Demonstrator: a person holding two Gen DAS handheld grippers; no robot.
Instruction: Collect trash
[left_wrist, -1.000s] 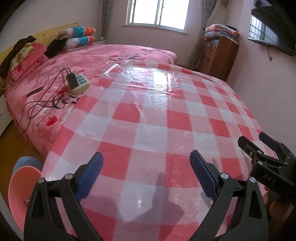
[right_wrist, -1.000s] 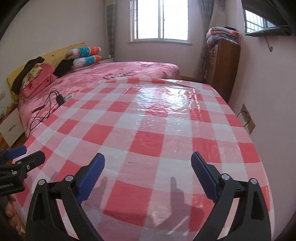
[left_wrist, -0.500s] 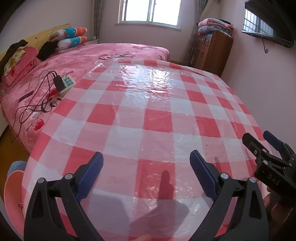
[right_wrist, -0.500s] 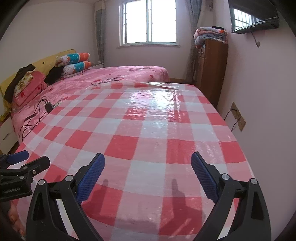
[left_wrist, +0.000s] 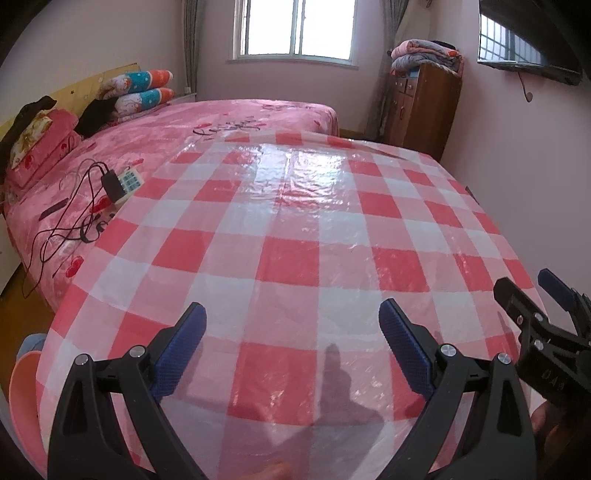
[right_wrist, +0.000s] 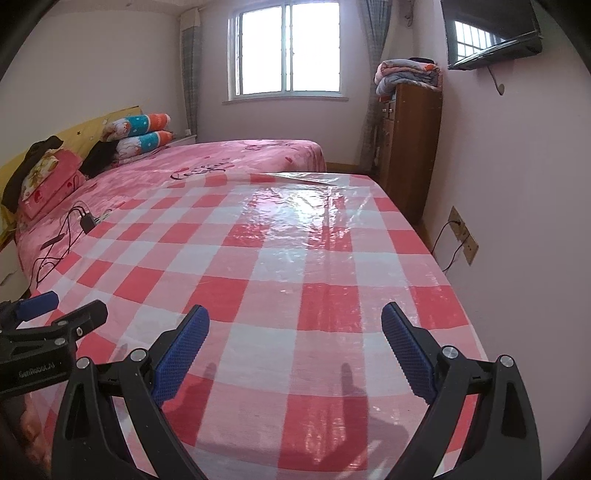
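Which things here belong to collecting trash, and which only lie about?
For the job: left tongs, right tongs, both open; pink bin beside the table. No trash shows.

Lying about: power strip, cables, pillows, folded blankets, checked tablecloth.

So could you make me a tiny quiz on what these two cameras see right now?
1. True or false: the left claw grips something.
2. What covers the table? A) red and white checked plastic B) plain blue cloth C) newspaper
3. What lies on the bed beside the table?

Key: 1. False, both it and the right claw are open and empty. 2. A. 3. A power strip with black cables.
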